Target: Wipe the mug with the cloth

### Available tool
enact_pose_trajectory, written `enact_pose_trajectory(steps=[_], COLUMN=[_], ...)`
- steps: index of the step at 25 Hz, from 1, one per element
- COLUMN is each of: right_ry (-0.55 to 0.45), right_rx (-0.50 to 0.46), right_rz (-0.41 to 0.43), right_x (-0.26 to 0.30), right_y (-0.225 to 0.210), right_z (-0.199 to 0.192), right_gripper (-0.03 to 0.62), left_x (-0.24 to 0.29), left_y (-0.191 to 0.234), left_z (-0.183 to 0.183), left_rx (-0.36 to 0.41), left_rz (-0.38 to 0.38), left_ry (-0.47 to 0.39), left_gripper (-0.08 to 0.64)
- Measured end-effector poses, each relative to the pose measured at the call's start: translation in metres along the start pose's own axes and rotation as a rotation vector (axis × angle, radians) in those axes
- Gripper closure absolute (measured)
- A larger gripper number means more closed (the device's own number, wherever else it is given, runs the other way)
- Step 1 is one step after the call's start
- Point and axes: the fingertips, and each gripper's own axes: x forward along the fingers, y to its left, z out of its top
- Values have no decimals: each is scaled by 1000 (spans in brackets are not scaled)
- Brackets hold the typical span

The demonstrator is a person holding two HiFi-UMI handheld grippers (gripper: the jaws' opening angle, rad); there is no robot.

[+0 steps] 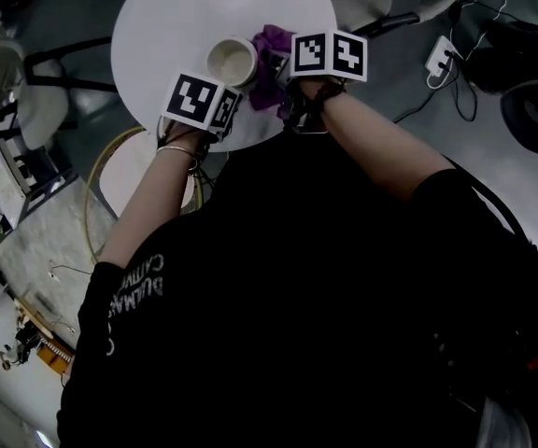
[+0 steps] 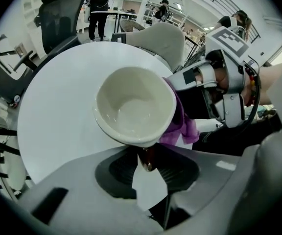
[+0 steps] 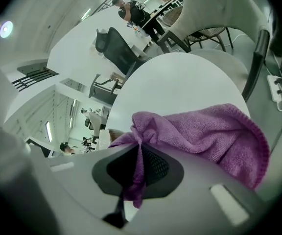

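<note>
The mug [image 2: 133, 106] sits on the round white counter [image 2: 58, 121], mouth up, at the tips of the left tool [image 2: 147, 154]. It looks ceramic, so stiff, glazed, slippery and breakable. The handle or the wall at the rim would be the sound hold. That tool's jaws stand apart; a dark bit, likely the handle, lies between them, and no pad seems to press on it. The right tool [image 3: 137, 148] is clamped on a fold of the purple cloth [image 3: 204, 131] — soft, limp — which lies against the mug's side. The mug's base and most of its handle are hidden — flat or tipped, I cannot tell.
</note>
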Motion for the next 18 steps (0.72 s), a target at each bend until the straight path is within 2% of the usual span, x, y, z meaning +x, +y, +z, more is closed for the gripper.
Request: enact_pose_trajectory(steps=[4,10,18], right_ry=[-39,-159,-207], right_rx=[40,122,139], right_rz=[-13,-55,-93], right_x=[-6,-13,-9], right_y=[-5,-12,-3], right_z=[-3,-11,-18], right_gripper=[572,573,574], left_x=[3,7,2], left_y=[-3,-2,5], left_z=[0,-2,-5], left_rx=[8,-13,-12], left_rz=[3,-15,-49], left_ry=[-4,-18,-27], left_gripper=[451,457,453])
